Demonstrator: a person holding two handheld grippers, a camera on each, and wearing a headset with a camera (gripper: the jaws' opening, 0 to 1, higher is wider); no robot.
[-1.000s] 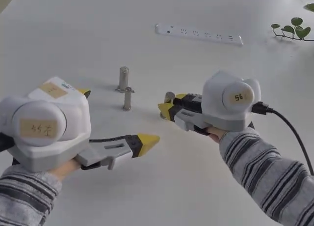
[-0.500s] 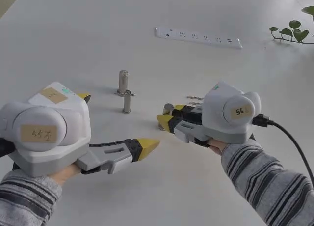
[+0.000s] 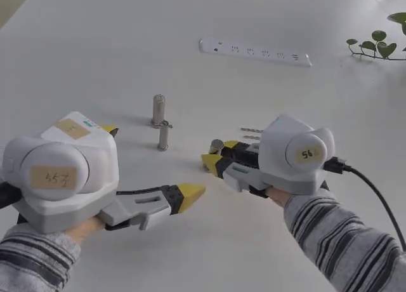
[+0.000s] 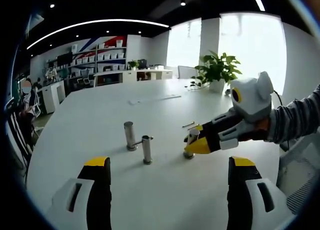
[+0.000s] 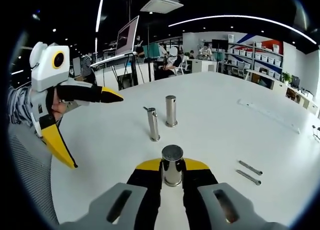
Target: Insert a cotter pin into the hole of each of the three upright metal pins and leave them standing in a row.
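The right hand-held gripper [image 3: 217,155] is on the right side of the white desk [image 3: 95,51]. Its two yellow-tipped jaws are closed tight around a short metal pin [image 3: 216,145]. The pin stands straight up between the jaws, and in the left gripper view its foot looks to be resting on the desk. The left hand-held gripper [image 3: 150,162] is near the person on the left. Its jaws are spread wide apart and have nothing between them. A bit to the left of the held pin stands a second metal pin [image 3: 163,134], with a thin cotter pin [image 4: 150,138] poking out of the hole near its top. Just behind it, farther away, stands a third metal pin [image 3: 158,108], a little taller and thicker. These two are close together, and the held pin is a little apart from them. Two loose cotter pins [image 3: 251,134] lie flat on the desk side by side, just past the right hand-held gripper. Far away on the desk lies a long white power strip [image 3: 255,52], and a green plant [image 3: 374,43] peeks in at the far right corner.
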